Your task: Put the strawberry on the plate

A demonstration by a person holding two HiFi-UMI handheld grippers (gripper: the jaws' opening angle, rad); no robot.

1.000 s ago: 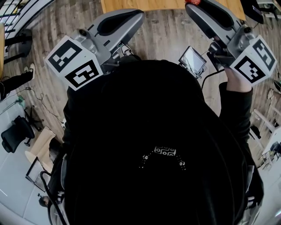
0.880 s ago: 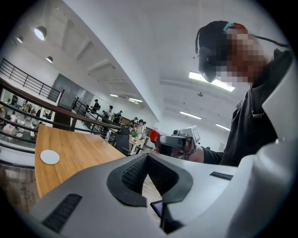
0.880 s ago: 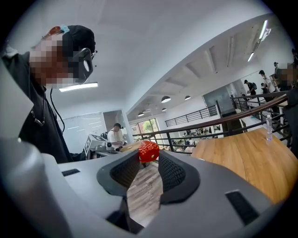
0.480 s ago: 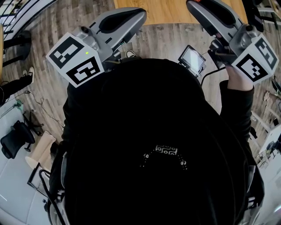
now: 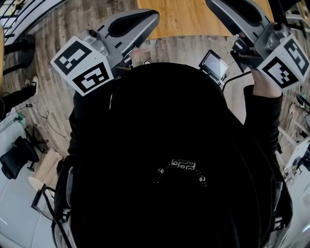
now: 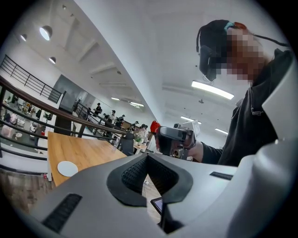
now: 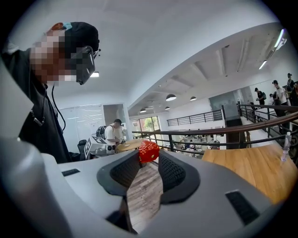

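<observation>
The red strawberry (image 7: 148, 151) sits pinched between the tips of my right gripper (image 7: 149, 155), held up in the air. From the left gripper view the same strawberry (image 6: 155, 126) shows at the tip of the right gripper (image 6: 164, 135) across from me. A small white plate (image 6: 68, 168) lies on the wooden table (image 6: 88, 151), off to the left. My left gripper (image 6: 148, 157) has its pads together with nothing between them. In the head view the left gripper (image 5: 154, 17) and the right gripper's body (image 5: 242, 14) flank my dark torso; the strawberry is out of that frame.
The wooden table (image 5: 193, 17) lies ahead over a plank floor (image 5: 58, 29). A small screen (image 5: 214, 64) hangs by my right arm. A dark railing (image 7: 223, 135) and other people stand in the background. A black chair (image 5: 14, 155) stands at lower left.
The head view has shifted so more of the table shows at the top. The red strawberry at the top edge has left that view. Both grippers hold roughly the same pose.
</observation>
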